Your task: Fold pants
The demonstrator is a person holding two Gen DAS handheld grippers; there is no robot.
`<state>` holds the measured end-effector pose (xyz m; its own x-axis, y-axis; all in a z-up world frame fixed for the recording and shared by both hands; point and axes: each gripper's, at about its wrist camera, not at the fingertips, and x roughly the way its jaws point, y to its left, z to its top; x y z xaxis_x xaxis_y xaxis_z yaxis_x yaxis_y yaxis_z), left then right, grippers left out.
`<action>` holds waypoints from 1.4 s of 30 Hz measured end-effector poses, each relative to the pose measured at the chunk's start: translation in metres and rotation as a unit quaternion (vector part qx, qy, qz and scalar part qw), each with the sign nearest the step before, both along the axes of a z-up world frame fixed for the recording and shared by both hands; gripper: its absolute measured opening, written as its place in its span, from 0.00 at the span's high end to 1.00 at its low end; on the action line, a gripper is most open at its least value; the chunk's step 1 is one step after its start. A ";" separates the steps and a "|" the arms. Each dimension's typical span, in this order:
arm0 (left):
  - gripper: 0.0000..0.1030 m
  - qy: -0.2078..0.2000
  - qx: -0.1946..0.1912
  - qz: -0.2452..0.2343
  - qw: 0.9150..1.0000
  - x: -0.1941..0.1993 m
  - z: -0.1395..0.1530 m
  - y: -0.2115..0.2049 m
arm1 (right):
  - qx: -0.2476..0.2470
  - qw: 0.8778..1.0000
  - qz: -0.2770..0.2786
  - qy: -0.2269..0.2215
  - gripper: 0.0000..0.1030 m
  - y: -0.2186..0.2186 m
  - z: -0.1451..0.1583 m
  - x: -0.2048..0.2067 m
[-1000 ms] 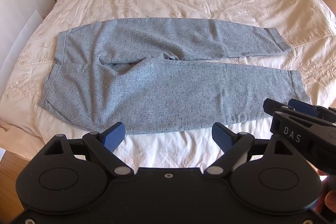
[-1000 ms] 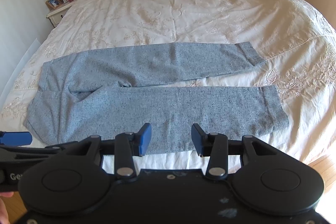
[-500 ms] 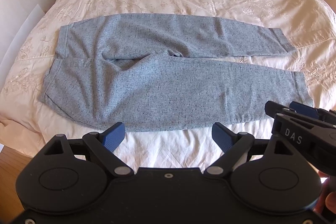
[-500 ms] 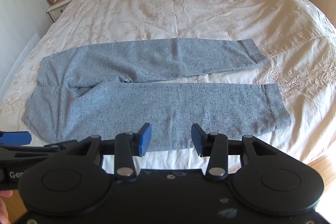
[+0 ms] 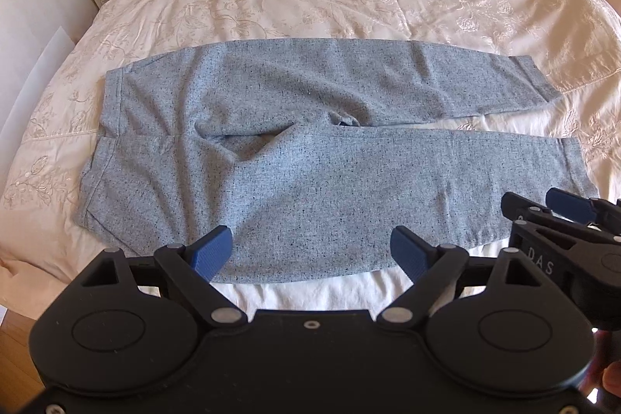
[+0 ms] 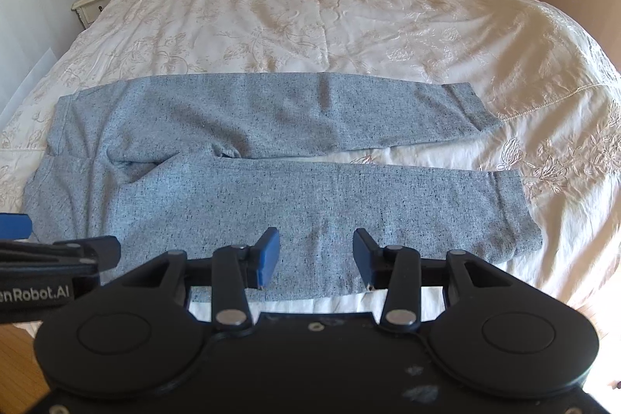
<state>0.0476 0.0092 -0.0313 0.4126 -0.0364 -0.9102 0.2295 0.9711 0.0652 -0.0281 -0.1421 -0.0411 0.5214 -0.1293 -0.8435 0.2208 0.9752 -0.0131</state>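
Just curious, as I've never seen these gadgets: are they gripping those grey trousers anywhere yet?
No. Left tool and right tool are open, holding nothing; the speckled grey fabric pants lie flat.

You can read "DAS" on the right gripper (image 5: 559, 220) body; "enRobot.AI", cut off, on the left gripper (image 6: 23, 231).
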 end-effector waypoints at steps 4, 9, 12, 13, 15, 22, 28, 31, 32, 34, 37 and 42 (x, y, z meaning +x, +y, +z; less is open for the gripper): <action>0.21 0.017 -0.001 -0.012 1.000 0.027 -0.011 0.007 | 0.020 0.999 -0.022 0.015 0.57 -0.005 -0.007 0.020; 0.22 0.019 0.008 -0.043 0.999 0.061 -0.026 0.007 | 0.016 0.998 -0.053 0.031 0.57 -0.019 -0.022 0.046; 0.22 0.021 0.008 -0.059 0.998 0.074 -0.034 0.005 | -0.008 0.996 -0.074 0.044 0.57 -0.031 -0.032 0.053; 0.22 0.024 0.007 -0.063 0.998 0.079 -0.036 0.003 | -0.010 0.996 -0.079 0.047 0.57 -0.038 -0.035 0.054; 0.24 0.035 0.012 -0.072 0.997 0.088 -0.043 -0.002 | -0.011 0.994 -0.096 0.051 0.57 -0.056 -0.040 0.055; 0.29 0.039 0.008 -0.061 0.997 0.101 -0.050 -0.024 | -0.018 0.985 -0.159 0.058 0.57 -0.152 -0.057 0.051; 0.29 0.042 0.020 -0.020 0.999 0.093 -0.056 -0.054 | -0.022 0.985 -0.149 0.089 0.57 -0.247 -0.091 0.059; 0.28 0.055 0.027 -0.009 0.998 0.088 -0.063 -0.071 | -0.033 0.986 -0.131 0.100 0.57 -0.285 -0.111 0.067; 0.28 0.059 0.030 -0.006 0.998 0.087 -0.065 -0.076 | -0.035 0.986 -0.125 0.103 0.57 -0.295 -0.117 0.070; 0.28 0.065 0.035 0.001 0.997 0.082 -0.069 -0.087 | -0.032 0.988 -0.113 0.103 0.57 -0.315 -0.128 0.075; 0.28 0.072 0.044 0.007 0.996 0.078 -0.072 -0.097 | -0.015 0.990 -0.087 0.107 0.57 -0.334 -0.144 0.083; 0.28 0.075 0.058 0.018 0.995 0.072 -0.074 -0.109 | 0.032 0.990 -0.050 0.126 0.57 -0.357 -0.174 0.090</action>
